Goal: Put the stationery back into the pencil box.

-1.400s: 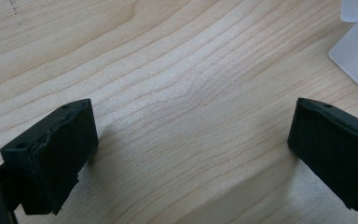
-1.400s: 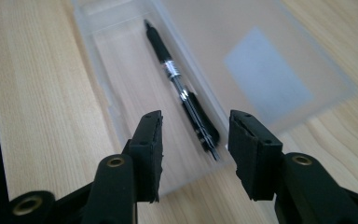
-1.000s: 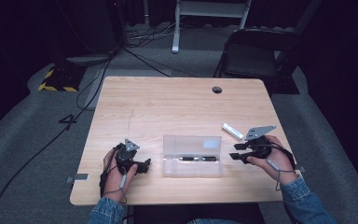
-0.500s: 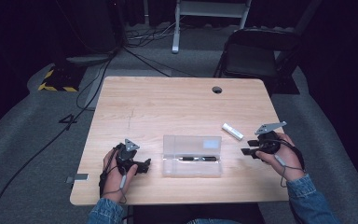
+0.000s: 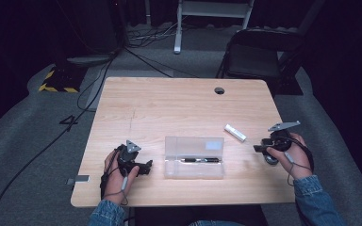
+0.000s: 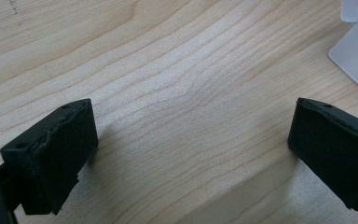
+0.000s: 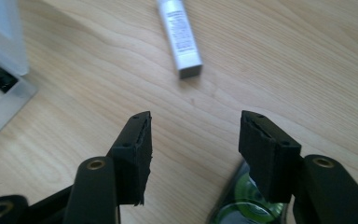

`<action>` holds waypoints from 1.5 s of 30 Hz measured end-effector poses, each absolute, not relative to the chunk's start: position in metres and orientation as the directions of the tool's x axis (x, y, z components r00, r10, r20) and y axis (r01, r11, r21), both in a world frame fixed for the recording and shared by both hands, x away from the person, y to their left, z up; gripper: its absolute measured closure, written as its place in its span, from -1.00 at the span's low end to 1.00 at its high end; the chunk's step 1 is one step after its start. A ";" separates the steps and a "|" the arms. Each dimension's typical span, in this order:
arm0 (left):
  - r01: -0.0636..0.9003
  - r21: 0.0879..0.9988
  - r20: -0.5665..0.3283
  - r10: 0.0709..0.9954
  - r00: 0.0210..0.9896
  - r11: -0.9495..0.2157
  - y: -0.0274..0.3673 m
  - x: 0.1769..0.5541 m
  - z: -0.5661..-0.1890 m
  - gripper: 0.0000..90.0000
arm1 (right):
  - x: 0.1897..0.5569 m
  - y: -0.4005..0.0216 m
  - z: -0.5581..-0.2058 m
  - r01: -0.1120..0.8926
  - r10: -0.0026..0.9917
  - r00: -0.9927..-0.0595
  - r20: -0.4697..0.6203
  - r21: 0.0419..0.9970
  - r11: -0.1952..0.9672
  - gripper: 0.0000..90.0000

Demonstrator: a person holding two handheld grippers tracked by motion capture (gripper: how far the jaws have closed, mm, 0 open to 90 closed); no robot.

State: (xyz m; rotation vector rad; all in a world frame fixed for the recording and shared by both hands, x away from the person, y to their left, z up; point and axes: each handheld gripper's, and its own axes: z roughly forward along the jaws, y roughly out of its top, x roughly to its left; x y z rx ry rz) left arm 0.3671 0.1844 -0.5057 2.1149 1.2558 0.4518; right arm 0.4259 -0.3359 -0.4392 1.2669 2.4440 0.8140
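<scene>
We see the right gripper [image 5: 260, 148] at the right edge of the high view; its jaws have just been opening, now approx half apart w/ nothing btwn them. The white tube [image 7: 179, 36] lies just ahead, top centre of the right gripper view. The left gripper [image 5: 147, 165], lower left, jaws wide, empty, beside the clear case [image 5: 194, 157].

A light wooden table [image 5: 169, 103] carries a clear plastic case [image 5: 194, 157] and 1 small white tube [image 5: 234, 132], possibly glue.
</scene>
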 end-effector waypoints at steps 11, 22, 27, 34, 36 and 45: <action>0.657 0.669 -0.025 0.873 0.487 -0.347 0.184 0.367 -0.506 -0.96 | 0.435 -0.356 -0.456 0.729 0.895 -0.446 0.001 0.580 0.363 -0.26; 0.657 0.669 -0.025 0.873 0.487 -0.347 0.184 0.367 -0.506 -0.96 | 0.440 -0.368 -0.471 0.786 0.925 -0.380 0.023 0.536 0.309 -0.28; 0.657 0.669 -0.025 0.874 0.486 -0.347 0.184 0.367 -0.506 -0.96 | 0.438 -0.367 -0.473 0.818 0.934 -0.355 0.045 0.499 0.287 -0.21; 0.657 0.669 -0.025 0.873 0.486 -0.347 0.184 0.367 -0.506 -0.96 | 0.438 -0.364 -0.473 0.819 0.926 -0.377 0.026 0.476 0.321 -0.03; 0.657 0.669 -0.025 0.873 0.487 -0.347 0.184 0.367 -0.506 -0.96 | 0.438 -0.364 -0.473 0.816 0.922 -0.387 0.017 0.471 0.334 0.06; 0.657 0.669 -0.025 0.873 0.487 -0.347 0.184 0.367 -0.506 -0.96 | 0.437 -0.362 -0.470 0.805 0.908 -0.420 0.008 0.465 0.368 0.18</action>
